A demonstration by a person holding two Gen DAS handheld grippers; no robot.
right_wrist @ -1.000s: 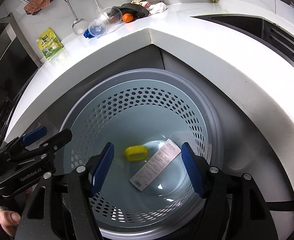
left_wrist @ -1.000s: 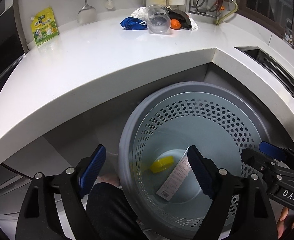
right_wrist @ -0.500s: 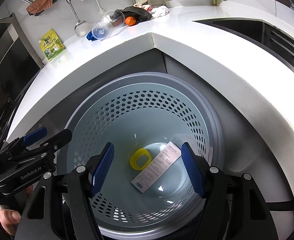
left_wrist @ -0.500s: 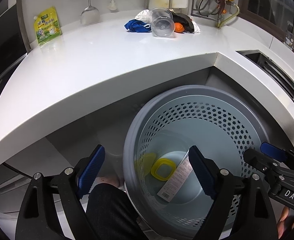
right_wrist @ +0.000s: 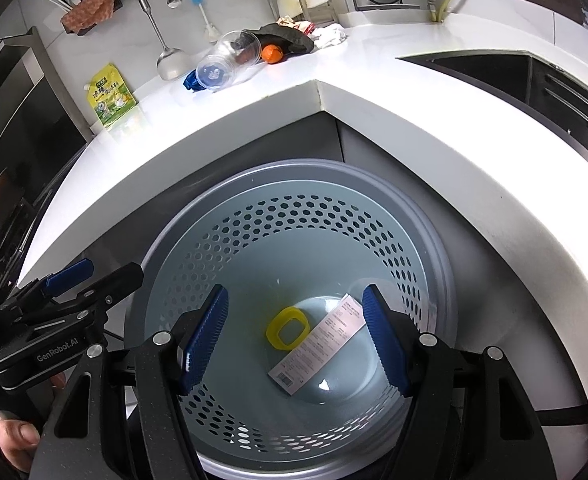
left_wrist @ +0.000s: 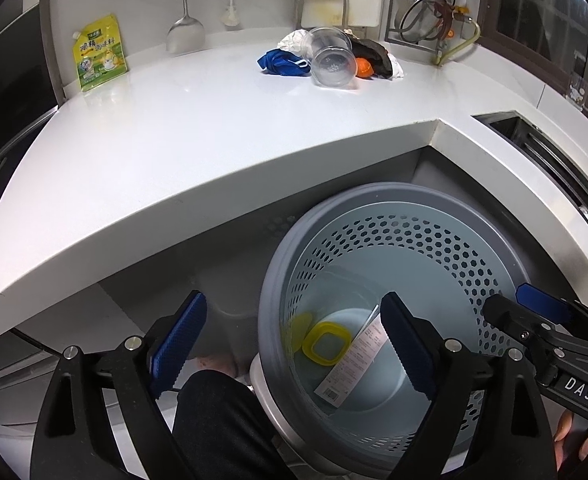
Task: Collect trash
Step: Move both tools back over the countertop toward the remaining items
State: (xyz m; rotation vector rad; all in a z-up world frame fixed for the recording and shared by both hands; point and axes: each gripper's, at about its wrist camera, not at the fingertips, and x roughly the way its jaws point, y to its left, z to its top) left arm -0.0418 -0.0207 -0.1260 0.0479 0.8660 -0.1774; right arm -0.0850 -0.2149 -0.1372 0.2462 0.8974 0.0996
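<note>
A grey perforated bin [left_wrist: 374,192] [right_wrist: 294,170] stands on the floor in the corner under the white counter. At its bottom lie a yellow ring lid [left_wrist: 312,350] [right_wrist: 271,330] and a printed paper strip [left_wrist: 354,360] [right_wrist: 318,340]. My left gripper [left_wrist: 294,308] hangs open over the bin's left rim, nothing between its blue pads. My right gripper [right_wrist: 294,300] is open above the bin's middle, also with nothing in it. Far back on the counter lie a clear plastic cup [left_wrist: 332,62] [right_wrist: 221,68] on its side, a blue wrapper [left_wrist: 281,64], an orange piece [left_wrist: 364,67] [right_wrist: 271,54] and a black scrap [left_wrist: 374,54].
A yellow-green pouch [left_wrist: 99,52] [right_wrist: 111,96] leans on the wall at the counter's left. A sink [right_wrist: 494,76] is set into the counter at the right, with a dish rack [left_wrist: 426,8] behind. A person's dark trouser leg [left_wrist: 221,420] is beside the bin.
The yellow ring lid has tumbled from edge-on to lying flat on the bin's bottom beside the paper strip. Both grippers have stayed over the bin.
</note>
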